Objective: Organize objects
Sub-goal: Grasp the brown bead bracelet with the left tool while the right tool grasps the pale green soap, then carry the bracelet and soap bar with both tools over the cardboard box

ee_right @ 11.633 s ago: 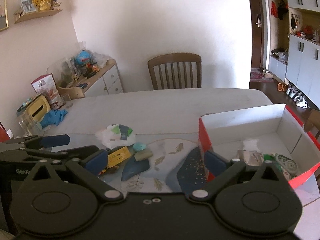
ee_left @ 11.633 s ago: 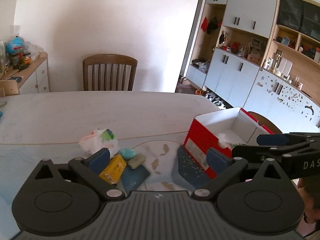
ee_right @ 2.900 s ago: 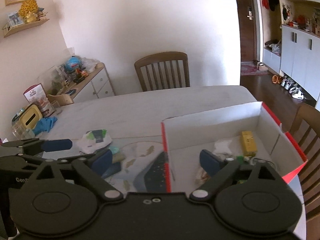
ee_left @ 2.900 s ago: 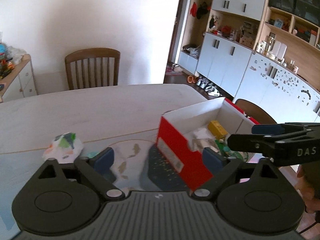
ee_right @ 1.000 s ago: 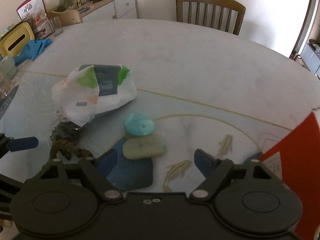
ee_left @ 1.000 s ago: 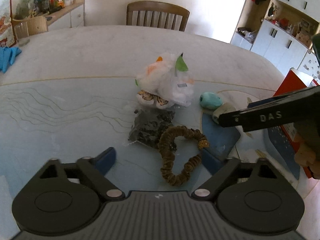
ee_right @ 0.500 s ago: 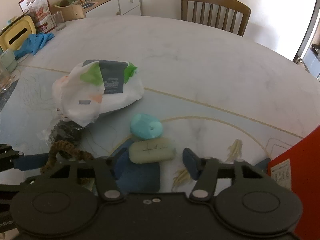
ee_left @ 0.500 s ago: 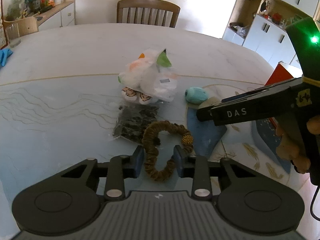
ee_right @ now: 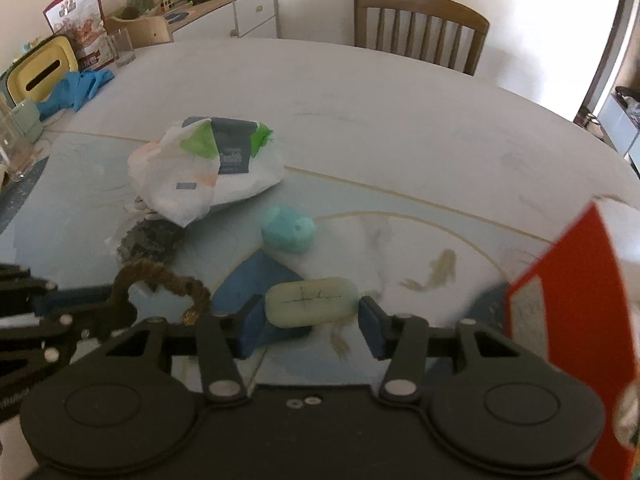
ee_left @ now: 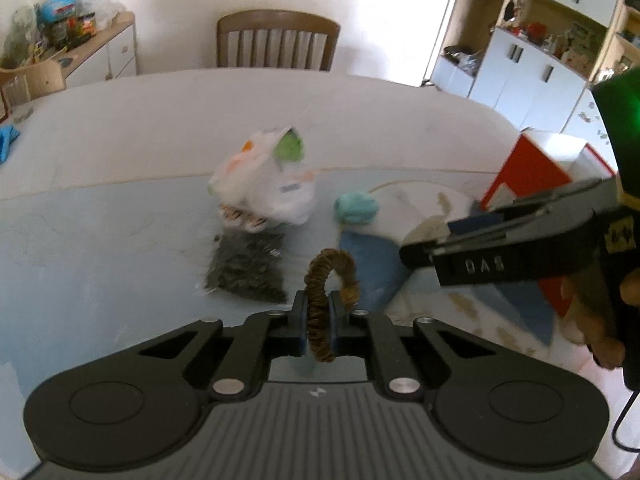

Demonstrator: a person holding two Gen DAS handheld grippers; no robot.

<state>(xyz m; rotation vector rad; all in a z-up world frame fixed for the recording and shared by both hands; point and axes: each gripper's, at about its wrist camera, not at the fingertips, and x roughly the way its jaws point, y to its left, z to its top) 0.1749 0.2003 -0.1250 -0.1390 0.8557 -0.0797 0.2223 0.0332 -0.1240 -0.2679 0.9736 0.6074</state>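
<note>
Left gripper (ee_left: pixel 319 316): jaws, wide a second ago, now clamped on brown scrunchie (ee_left: pixel 322 288), lifted off table (ee_left: pixel 120 128). Right gripper (ee_right: pixel 310 322): narrowed, pinching pale green soap bar (ee_right: pixel 311 307). Both ready for red box (ee_right: pixel 576 280) at right.

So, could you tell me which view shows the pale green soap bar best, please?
The right wrist view: the pale green soap bar sits whole between that tool's fingers. The left wrist view shows only a sliver behind the right tool.
</note>
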